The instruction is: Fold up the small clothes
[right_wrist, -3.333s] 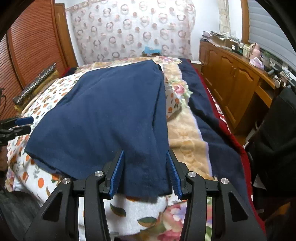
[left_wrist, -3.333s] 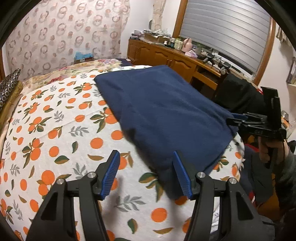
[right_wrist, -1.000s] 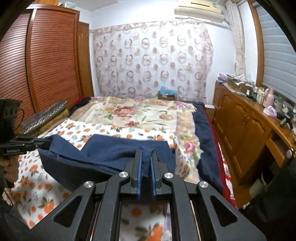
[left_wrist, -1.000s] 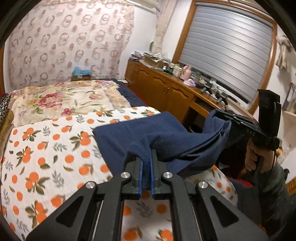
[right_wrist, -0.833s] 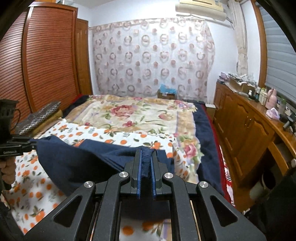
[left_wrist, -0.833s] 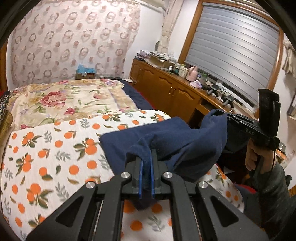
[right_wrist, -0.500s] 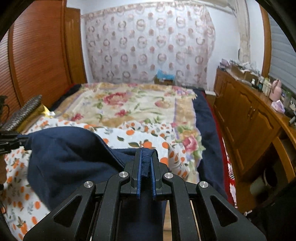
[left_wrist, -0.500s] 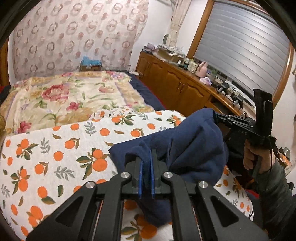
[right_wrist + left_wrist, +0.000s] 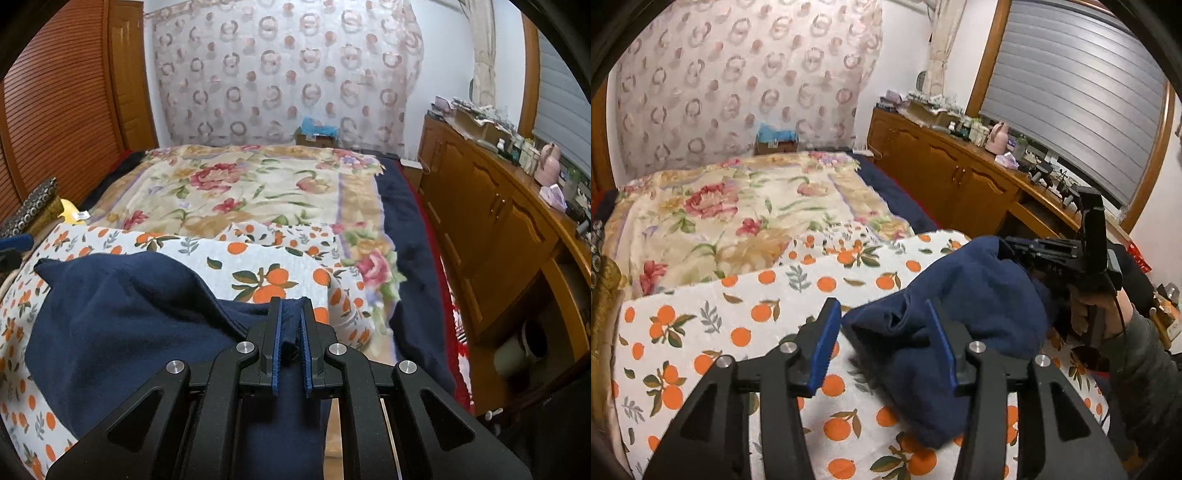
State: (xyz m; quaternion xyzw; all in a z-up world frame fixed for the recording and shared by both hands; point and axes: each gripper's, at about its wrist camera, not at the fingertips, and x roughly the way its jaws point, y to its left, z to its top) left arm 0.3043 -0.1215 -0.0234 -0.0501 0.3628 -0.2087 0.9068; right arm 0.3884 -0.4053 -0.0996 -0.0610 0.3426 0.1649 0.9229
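beyond right tool [image 9: 1008, 248], hand [image 9: 1087, 314], sleeve [image 9: 1137, 354]

The garment [image 9: 960, 306] lay bunched on the near sheet [image 9: 757, 317] of the bed, right of its middle. Behind that sheet lay the quilt [image 9: 720, 214]. The cabinet [image 9: 953, 177] ran along the bed's right side; the curtain [image 9: 738, 81] hung behind the bed.

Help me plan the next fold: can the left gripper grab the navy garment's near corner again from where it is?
Probably yes. The left gripper is opening, the navy garment lies bunched between its fingers on the orange-print sheet, nothing blocking; the right gripper holds the other corner.
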